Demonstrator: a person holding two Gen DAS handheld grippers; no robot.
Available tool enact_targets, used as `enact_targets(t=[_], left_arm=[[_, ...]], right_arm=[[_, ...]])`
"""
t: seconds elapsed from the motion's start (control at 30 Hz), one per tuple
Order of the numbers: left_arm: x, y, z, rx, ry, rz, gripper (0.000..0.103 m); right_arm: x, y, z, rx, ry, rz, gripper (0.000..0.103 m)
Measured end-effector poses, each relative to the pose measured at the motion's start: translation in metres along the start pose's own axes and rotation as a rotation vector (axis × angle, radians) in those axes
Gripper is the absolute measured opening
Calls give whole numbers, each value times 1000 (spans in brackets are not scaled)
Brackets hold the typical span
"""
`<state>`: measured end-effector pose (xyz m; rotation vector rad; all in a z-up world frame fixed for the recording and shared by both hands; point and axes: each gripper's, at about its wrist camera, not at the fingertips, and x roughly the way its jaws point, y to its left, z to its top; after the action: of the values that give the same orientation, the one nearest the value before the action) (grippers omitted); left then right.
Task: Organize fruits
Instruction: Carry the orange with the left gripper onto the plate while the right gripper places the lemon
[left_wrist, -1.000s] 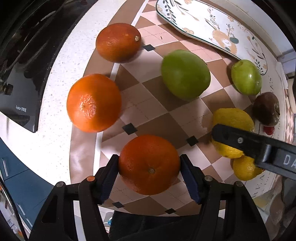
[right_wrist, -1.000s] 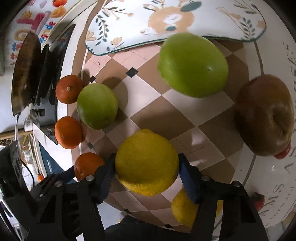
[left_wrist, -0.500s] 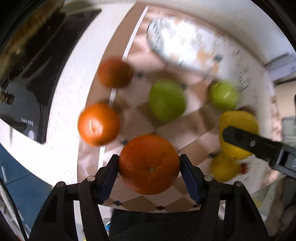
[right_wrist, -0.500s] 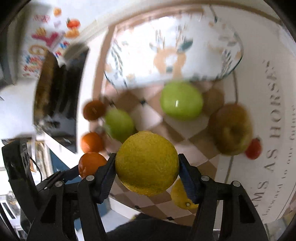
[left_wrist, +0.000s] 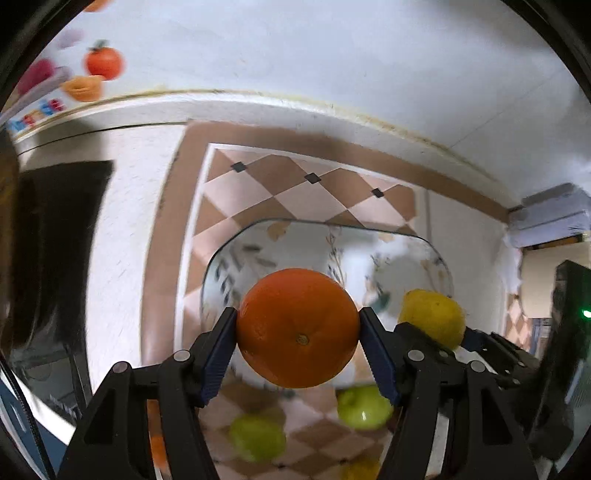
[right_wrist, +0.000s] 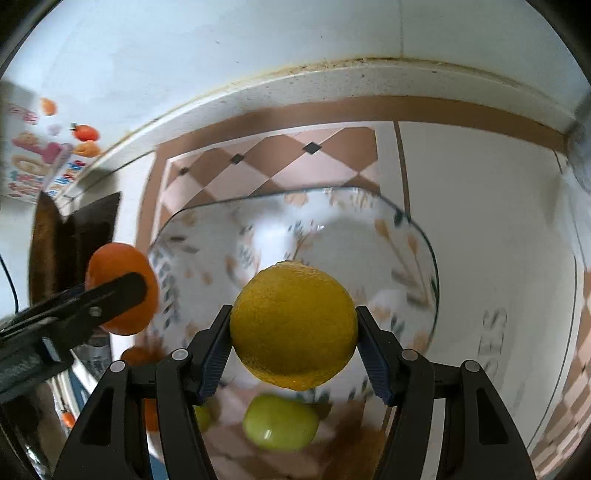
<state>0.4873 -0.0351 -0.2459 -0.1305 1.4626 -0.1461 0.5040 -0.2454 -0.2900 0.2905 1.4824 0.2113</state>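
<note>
- Fruits being sorted: an orange (left_wrist: 297, 327) is clenched in the left gripper (left_wrist: 297, 332), a lemon (right_wrist: 293, 325) is clenched in the right gripper (right_wrist: 293, 332); blue pads are pressed on both flanks of each fruit.
- Landmark = patterned plate (left_wrist: 236, 266), lying on the checked mat (left_wrist: 295, 199).
- Orange is held in the air over the plate's near-left part; the lemon is carried over the plate's near-middle (right wrist view), i.e. right of the orange.
- Step judged: transport to the plate, both fruits lifted, neither set down yet. Plate interior looks bare as far as can be seen; motion blur, so not certain.
- Next move, est.: each gripper to be lowered until its fruit rests on the plate floor, then jaws eased apart. Fruits are round, so rolling is likely; release should be made low and well inside the rim, w/ the two kept apart.
- Count, fruit in view:
- oranges: 1 held; approx. 1–2 more orange blurs on the mat, near side of the plate, behind the left finger; exact no. can't be told.
- lemons: 1 held; a yellow blur at the left view's bottom edge, poss. a 2nd.
- green fruits (left_wrist: 364, 407): 2, on the mat just on the near side of the plate.
- plates: 1.
- grippers: 2, both loaded.
</note>
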Motion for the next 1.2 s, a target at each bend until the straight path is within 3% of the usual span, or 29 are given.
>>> enact_targets(t=[0.2,0.6,0.7,0.73,0.8,0.83,1.03,1.2], left_arm=[[54,-16,23,-13,101,19,63],[88,-25,37,-22,169,59,64],[91,-21,41,-47,184,53,64],[90,-19,43,-52,179,49,65],[84,-16,46,-55,167,53,82],[78,-14,46,-46,151,61,84],[47,-4,41,-33,93,104,84],[14,2,17,-28,2,148,84]], right_arm=[[28,-4,25,-33,27,-60,66],[36,-9,35,-69,71,-76,68],[38,-3,38,-58,70,-72,90],[34,-5,38,-56,65,-73,90],[29,-7,36,-50,63,-74,92],[28,-8,35,-44,68,-81,95],[13,-20,16,-15,56,-123,95],[-13,-20,-11,-27,-4,-168,95]])
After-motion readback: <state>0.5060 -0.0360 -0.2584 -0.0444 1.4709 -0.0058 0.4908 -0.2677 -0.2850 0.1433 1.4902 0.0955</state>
